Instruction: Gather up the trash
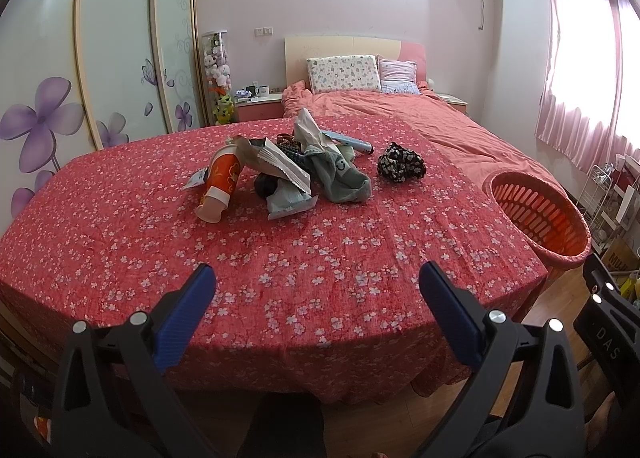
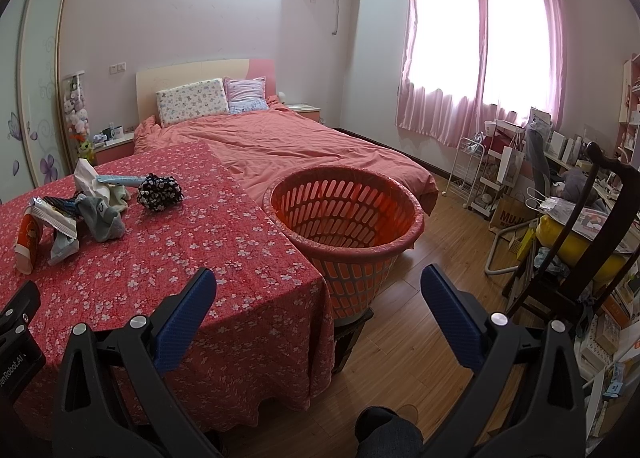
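Observation:
A heap of litter lies mid-table on the red flowered cloth (image 1: pixel 300 258): an orange paper cup (image 1: pixel 222 181) on its side, crumpled wrappers (image 1: pixel 280 165), a grey sock (image 1: pixel 344 175), a blue tube (image 1: pixel 348 141) and a black flowered scrunchie (image 1: pixel 401 161). An orange slotted basket (image 2: pixel 344 217) stands on a low stool beside the table's right edge; nothing shows inside it. My left gripper (image 1: pixel 316 282) is open above the table's near edge, well short of the heap. My right gripper (image 2: pixel 318 284) is open over the table corner, in front of the basket (image 1: pixel 540 213).
A bed with a pink quilt (image 2: pixel 304 149) runs behind the table. Wardrobe doors (image 1: pixel 116 57) with purple flowers line the left wall. A dark wooden chair (image 2: pixel 580 250), a white wire rack (image 2: pixel 468 173) and cluttered shelves crowd the right side. The floor is wood (image 2: pixel 400 338).

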